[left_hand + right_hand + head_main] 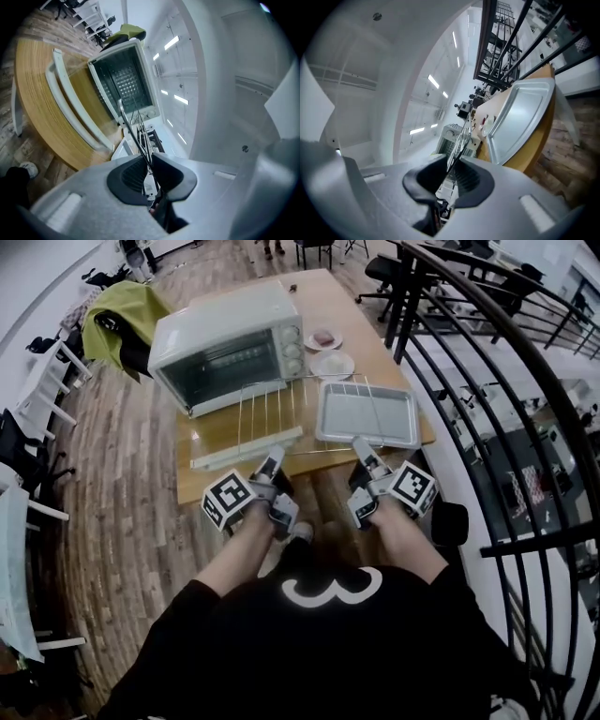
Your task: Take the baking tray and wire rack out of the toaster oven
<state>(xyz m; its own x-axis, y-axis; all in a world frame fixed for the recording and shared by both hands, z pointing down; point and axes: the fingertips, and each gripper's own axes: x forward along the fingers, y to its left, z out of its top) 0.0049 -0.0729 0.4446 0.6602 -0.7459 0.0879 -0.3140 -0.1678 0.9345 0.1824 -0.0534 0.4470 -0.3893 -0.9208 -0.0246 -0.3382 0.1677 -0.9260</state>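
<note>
- The left gripper has its jaws nearly together, clamped on thin wires of the wire rack at its near edge.
- The right gripper is likewise pinched narrow on the same rack's near edge, further right.
- The rack is outside the toaster oven, held about level between both grippers, over the oven's lowered door and overlapping the left side of the baking tray.
- The tray lies flat on the wooden table, right of the oven, just ahead of the right gripper.
</note>
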